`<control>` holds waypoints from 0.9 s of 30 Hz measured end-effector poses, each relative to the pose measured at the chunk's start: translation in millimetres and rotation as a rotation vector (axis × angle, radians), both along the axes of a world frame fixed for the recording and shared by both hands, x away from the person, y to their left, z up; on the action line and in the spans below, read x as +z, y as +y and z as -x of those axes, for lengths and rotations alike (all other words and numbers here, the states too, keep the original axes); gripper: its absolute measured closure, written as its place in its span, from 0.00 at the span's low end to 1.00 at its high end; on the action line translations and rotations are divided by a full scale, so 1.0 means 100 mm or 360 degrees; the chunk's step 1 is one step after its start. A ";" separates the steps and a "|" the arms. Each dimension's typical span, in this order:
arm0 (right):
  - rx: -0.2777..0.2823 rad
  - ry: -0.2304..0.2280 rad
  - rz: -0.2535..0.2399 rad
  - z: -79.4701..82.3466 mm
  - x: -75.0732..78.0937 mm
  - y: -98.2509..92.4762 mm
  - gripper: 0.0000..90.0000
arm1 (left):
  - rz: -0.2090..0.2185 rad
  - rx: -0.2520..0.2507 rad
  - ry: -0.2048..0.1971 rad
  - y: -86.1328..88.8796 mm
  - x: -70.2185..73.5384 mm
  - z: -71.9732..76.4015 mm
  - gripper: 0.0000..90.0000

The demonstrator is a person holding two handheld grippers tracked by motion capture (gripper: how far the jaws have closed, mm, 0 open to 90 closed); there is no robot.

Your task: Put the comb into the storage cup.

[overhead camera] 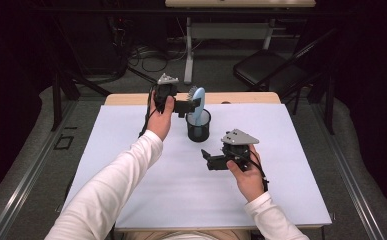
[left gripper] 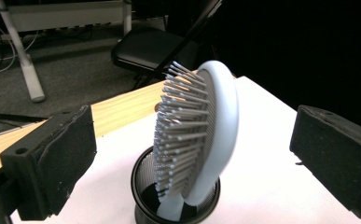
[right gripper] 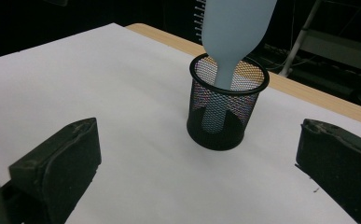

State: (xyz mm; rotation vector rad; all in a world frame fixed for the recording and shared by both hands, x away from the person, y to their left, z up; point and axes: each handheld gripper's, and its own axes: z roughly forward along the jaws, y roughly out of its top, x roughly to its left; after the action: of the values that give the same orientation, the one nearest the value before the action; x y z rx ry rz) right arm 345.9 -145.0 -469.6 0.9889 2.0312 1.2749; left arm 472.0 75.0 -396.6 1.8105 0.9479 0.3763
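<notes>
A pale blue hairbrush (overhead camera: 198,102) stands handle-down in a black mesh cup (overhead camera: 199,127) near the far middle of the white-covered table (overhead camera: 131,135). My left gripper (overhead camera: 191,106) hangs just left of the brush head at its height. In the left gripper view its jaws are spread wide to either side of the hairbrush (left gripper: 215,135) without touching it, bristles facing the left jaw, above the cup (left gripper: 143,186). My right gripper (overhead camera: 207,157) is open and low over the table, in front of and slightly right of the cup (right gripper: 227,112); the brush handle (right gripper: 222,74) drops into the cup.
A strip of bare wooden tabletop (overhead camera: 131,98) runs along the far edge. Beyond it stand a black chair (overhead camera: 268,67), a white desk leg (overhead camera: 188,50) and floor cables (overhead camera: 146,57). White table surface stretches to the left and toward the near edge.
</notes>
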 end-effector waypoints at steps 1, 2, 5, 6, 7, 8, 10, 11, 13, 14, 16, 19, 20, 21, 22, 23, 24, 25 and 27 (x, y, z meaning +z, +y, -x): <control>0.0001 -0.0004 0.0002 0.00 0.00 0.00 0.00 | -0.0008 -0.0012 0.0004 0.01 0.00 0.01 0.01; 0.0002 -0.0004 0.0003 0.00 0.00 0.00 0.00 | -0.0015 -0.0016 0.0005 0.01 0.00 0.03 0.01; 0.0000 -0.0005 0.0000 -0.01 0.00 0.00 0.00 | -0.0029 -0.0037 0.0015 0.03 0.00 0.06 0.01; 0.0000 -0.0005 0.0002 -0.01 0.00 0.00 0.00 | -0.0031 -0.0039 0.0019 0.04 0.00 0.07 0.01; 0.0000 -0.0005 0.0002 -0.01 0.00 0.00 0.00 | -0.0038 -0.0050 0.0022 0.04 0.00 0.08 0.01; 0.0000 -0.0005 0.0003 -0.01 0.00 0.00 0.00 | -0.0037 -0.0063 0.0028 0.05 0.00 0.09 0.01; -0.0001 -0.0001 0.0004 0.00 0.00 0.00 0.00 | -0.0038 -0.0076 0.0037 0.06 0.01 0.11 0.01; -0.0004 -0.0003 0.0004 0.00 0.00 0.00 0.00 | -0.0036 -0.0083 0.0041 0.06 0.01 0.12 0.01; -0.0006 -0.0004 0.0006 0.01 0.00 -0.01 0.00 | -0.0039 -0.0088 0.0045 0.08 0.01 0.14 0.01; -0.0007 -0.0003 0.0008 0.01 0.00 -0.01 0.00 | -0.0042 -0.0100 0.0049 0.09 0.02 0.15 0.01; -0.0009 -0.0007 0.0009 0.01 0.00 0.00 0.00 | -0.0040 -0.0104 0.0047 0.10 0.02 0.17 0.01; -0.0007 -0.0012 0.0012 0.01 0.01 0.00 0.00 | -0.0047 -0.0116 0.0044 0.13 0.04 0.22 0.01; -0.0006 -0.0011 0.0010 0.01 0.01 0.00 0.00 | -0.0049 -0.0115 0.0041 0.15 0.05 0.23 0.01; -0.0008 -0.0012 0.0010 0.01 0.01 0.00 0.00 | -0.0051 -0.0121 0.0035 0.16 0.06 0.25 0.01; -0.0009 -0.0013 0.0007 0.01 0.01 0.00 0.00 | -0.0058 -0.0119 0.0036 0.17 0.06 0.26 0.01; -0.0010 -0.0014 0.0006 0.01 0.01 0.00 0.00 | -0.0057 -0.0120 0.0034 0.19 0.07 0.28 0.01; -0.0008 -0.0017 0.0006 0.01 0.01 0.00 0.00 | -0.0059 -0.0125 0.0037 0.20 0.07 0.29 0.01; -0.0008 -0.0018 0.0008 0.01 0.02 0.00 0.00 | -0.0059 -0.0126 0.0037 0.21 0.07 0.30 0.01; -0.0007 -0.0019 0.0006 0.01 0.02 0.00 0.00 | -0.0080 -0.0129 0.0046 0.24 0.08 0.31 0.01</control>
State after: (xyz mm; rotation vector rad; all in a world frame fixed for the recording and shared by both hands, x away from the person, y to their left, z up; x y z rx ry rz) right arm 345.1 -145.2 -467.5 0.9810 2.0209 1.2713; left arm 440.7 98.8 -388.6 1.8985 0.8891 0.3268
